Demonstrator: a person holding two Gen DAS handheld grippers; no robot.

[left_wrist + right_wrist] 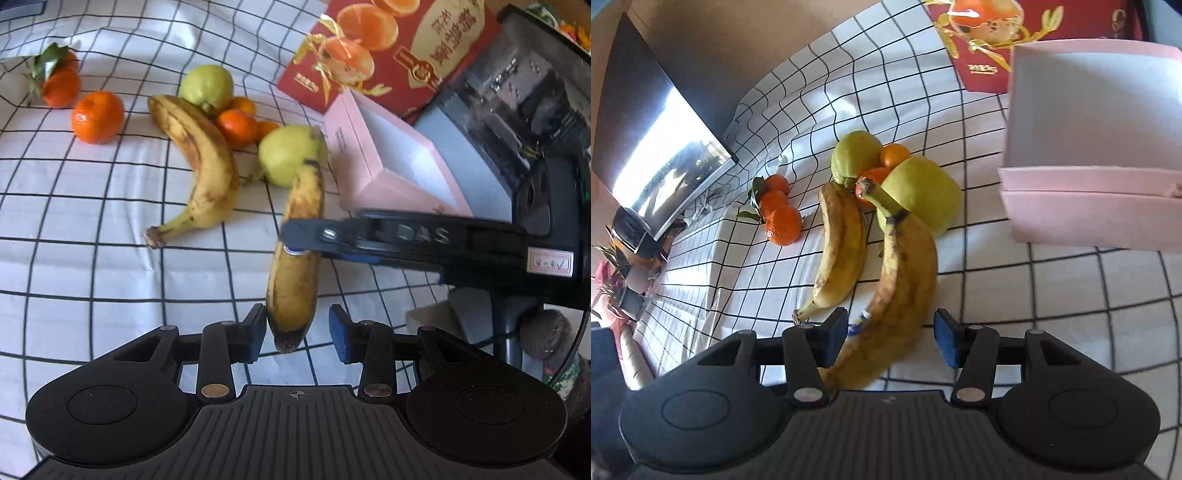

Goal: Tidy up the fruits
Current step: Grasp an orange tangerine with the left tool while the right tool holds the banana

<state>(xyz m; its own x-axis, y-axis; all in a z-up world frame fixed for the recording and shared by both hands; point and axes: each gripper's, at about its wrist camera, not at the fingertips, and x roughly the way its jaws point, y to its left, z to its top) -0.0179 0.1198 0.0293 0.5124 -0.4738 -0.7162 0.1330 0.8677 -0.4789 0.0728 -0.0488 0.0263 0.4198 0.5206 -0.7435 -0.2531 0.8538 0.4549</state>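
A spotted banana (295, 280) lies on the checked cloth, its blunt end between the pads of my left gripper (298, 332); the left pad is at its skin and the right pad stands clear, so the gripper is open. In the right wrist view the same banana (905, 280) runs between the open jaws of my right gripper (890, 338), with neither pad pressing it. One of that gripper's fingers (314, 232) crosses over the banana. A second banana (203, 162) lies to the left. Two green fruits (288, 155) and mandarins (98, 116) sit behind it.
An open pink box (369, 173) stands right of the fruit, with a red orange carton (388, 55) behind it. A black machine (517, 92) fills the far right. In the right wrist view a dark screen (653, 147) stands at the cloth's left edge.
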